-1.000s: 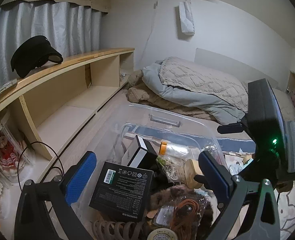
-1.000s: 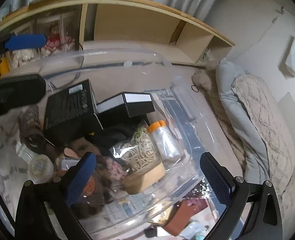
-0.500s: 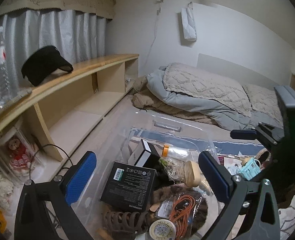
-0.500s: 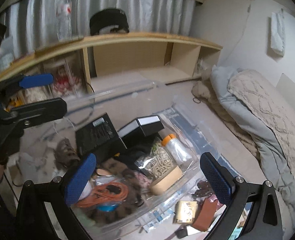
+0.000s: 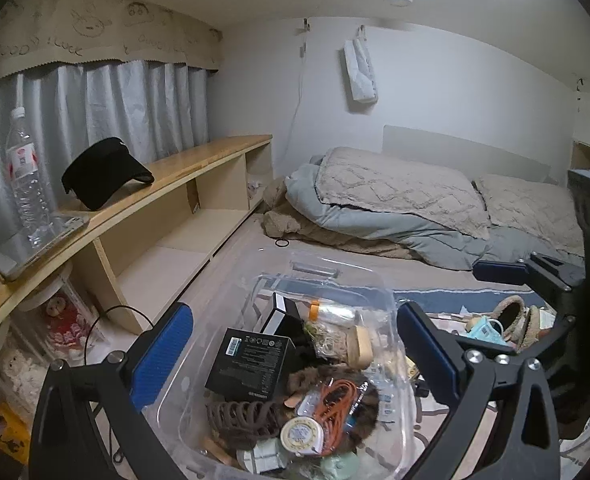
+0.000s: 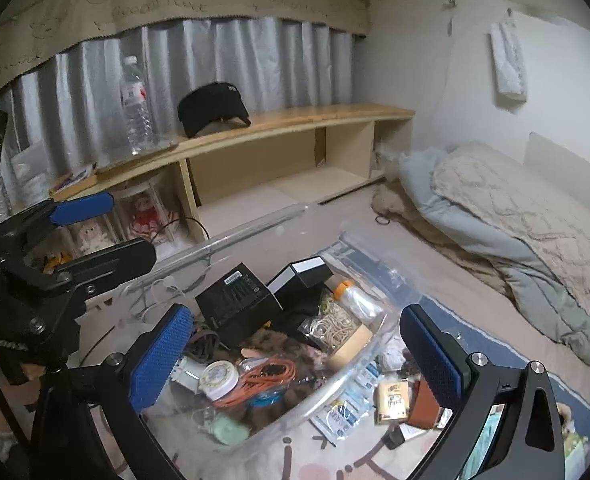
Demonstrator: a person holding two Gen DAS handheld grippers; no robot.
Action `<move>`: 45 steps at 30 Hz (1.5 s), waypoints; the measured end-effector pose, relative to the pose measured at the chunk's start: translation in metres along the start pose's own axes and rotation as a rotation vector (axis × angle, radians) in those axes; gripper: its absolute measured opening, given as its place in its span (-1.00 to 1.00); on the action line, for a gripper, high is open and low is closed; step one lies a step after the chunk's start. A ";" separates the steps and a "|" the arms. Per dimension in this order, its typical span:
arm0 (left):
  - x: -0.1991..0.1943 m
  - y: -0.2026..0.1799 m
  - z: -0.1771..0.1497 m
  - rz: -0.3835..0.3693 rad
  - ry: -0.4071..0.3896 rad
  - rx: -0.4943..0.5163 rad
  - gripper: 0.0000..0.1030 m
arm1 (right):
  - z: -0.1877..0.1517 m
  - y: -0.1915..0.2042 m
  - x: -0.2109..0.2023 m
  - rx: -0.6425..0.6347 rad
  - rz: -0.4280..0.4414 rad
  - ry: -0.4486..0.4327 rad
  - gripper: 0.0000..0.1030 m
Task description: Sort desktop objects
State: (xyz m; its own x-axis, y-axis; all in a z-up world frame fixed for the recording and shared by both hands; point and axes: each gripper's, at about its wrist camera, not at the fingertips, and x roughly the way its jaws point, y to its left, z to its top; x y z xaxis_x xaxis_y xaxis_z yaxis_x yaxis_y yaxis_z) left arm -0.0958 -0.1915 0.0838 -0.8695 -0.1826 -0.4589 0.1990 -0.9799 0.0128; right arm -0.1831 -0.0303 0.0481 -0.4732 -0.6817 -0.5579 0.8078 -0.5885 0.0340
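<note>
A clear plastic bin (image 5: pixel 391 320) (image 6: pixel 351 364) on the floor rug holds a black box (image 5: pixel 251 364) (image 6: pixel 235 300), an orange cable (image 5: pixel 335 400) (image 6: pixel 267 380), a round white tin (image 5: pixel 301 434) (image 6: pixel 219 376), a brown hair claw (image 5: pixel 239 416) and a bag of rubber bands (image 6: pixel 335 326). My left gripper (image 5: pixel 295 352) is open and empty, raised above the bin. My right gripper (image 6: pixel 295 352) is open and empty, also above the bin. Each gripper shows in the other's view, the right one (image 5: pixel 535 276) and the left one (image 6: pixel 83 232).
Loose items lie on the rug right of the bin: packets (image 6: pixel 347 404), a small card box (image 6: pixel 393 398), a slipper (image 5: pixel 515 316). A wooden shelf (image 5: pixel 167 184) carries a black visor (image 5: pixel 103 172) and a water bottle (image 5: pixel 25 176). Bedding (image 5: pixel 395 200) lies behind.
Both grippers have pulled up and back from the bin, so more of the room shows. Both stay open and empty. The bin's contents have not moved.
</note>
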 end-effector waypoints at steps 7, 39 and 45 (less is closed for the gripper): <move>-0.035 -0.013 -0.003 0.020 -0.034 0.008 0.99 | -0.013 -0.003 -0.042 0.045 -0.039 -0.035 1.00; -0.102 -0.057 -0.114 -0.001 -0.020 0.030 0.99 | -0.126 0.010 -0.133 0.078 -0.100 -0.094 1.00; -0.102 -0.059 -0.127 -0.003 -0.012 0.035 0.99 | -0.138 0.014 -0.132 0.051 -0.113 -0.084 1.00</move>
State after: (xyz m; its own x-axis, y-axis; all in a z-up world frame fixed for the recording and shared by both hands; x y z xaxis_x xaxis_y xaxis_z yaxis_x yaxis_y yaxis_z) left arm 0.0388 -0.1044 0.0169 -0.8757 -0.1803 -0.4479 0.1805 -0.9826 0.0427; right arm -0.0607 0.1113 0.0082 -0.5898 -0.6423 -0.4894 0.7295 -0.6838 0.0183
